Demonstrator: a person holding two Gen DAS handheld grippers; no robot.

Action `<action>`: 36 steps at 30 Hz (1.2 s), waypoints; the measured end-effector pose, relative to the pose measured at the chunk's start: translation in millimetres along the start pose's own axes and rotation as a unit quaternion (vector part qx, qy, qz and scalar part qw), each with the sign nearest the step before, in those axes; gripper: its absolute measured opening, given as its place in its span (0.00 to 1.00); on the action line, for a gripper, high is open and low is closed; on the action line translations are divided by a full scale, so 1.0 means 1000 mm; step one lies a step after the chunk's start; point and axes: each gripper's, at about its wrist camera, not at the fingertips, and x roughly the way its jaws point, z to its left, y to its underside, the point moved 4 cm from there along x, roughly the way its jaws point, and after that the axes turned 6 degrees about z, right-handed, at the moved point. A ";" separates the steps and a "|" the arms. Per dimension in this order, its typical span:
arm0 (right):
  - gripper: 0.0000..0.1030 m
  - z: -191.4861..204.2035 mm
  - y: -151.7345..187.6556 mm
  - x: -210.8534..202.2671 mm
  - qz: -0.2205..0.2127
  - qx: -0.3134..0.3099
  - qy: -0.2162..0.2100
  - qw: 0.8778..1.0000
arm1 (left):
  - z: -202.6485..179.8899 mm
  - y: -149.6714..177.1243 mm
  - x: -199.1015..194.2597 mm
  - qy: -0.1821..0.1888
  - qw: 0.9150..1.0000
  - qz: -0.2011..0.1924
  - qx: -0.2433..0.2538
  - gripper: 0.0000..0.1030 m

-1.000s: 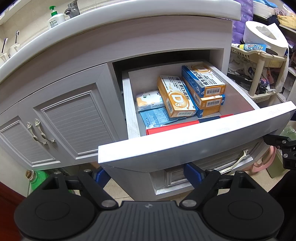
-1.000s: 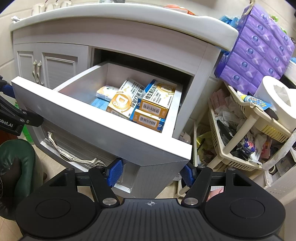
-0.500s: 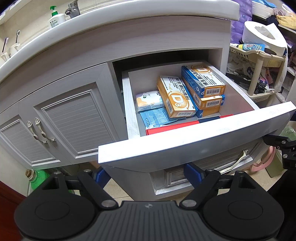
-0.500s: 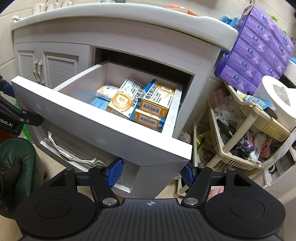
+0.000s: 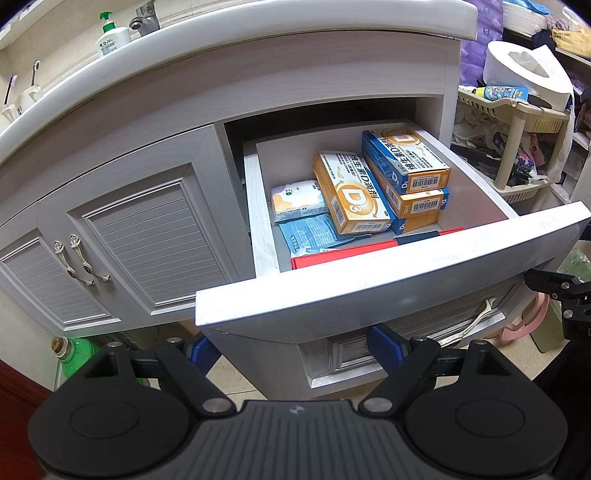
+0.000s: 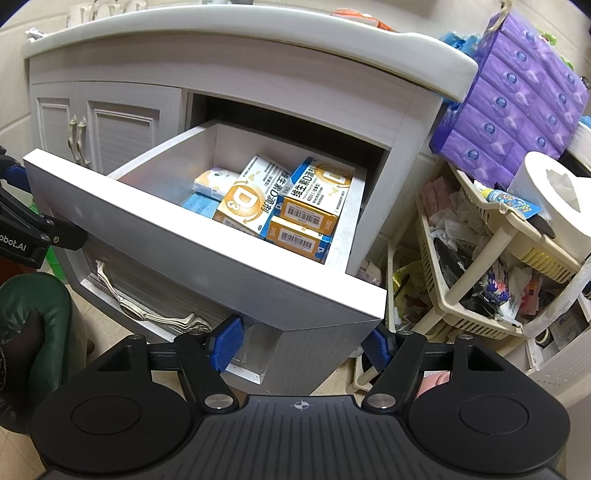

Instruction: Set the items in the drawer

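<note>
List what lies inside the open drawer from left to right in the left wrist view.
White soft tissue pack with orange print → orange vitamin D3 carton lying flat → stack of blue-and-orange vitamin D cartons. The blue pouch and red flat box sit nearer, overlapping that order.

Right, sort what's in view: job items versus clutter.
Job: open drawer; orange-and-blue boxes; tissue packet; blue pouch; red box.
Lying about: soap bottle; paper roll; purple tissue packs; plastic rack.
</note>
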 end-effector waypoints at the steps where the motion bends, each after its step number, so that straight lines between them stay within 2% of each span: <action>1: 0.67 0.000 0.000 0.000 0.000 0.000 -0.001 1.000 | 0.000 0.000 0.000 0.000 1.000 0.000 0.000 0.96; 36: 0.67 0.002 0.005 -0.006 0.002 -0.001 0.001 1.000 | 0.002 0.002 -0.004 0.002 1.000 0.002 -0.001 0.97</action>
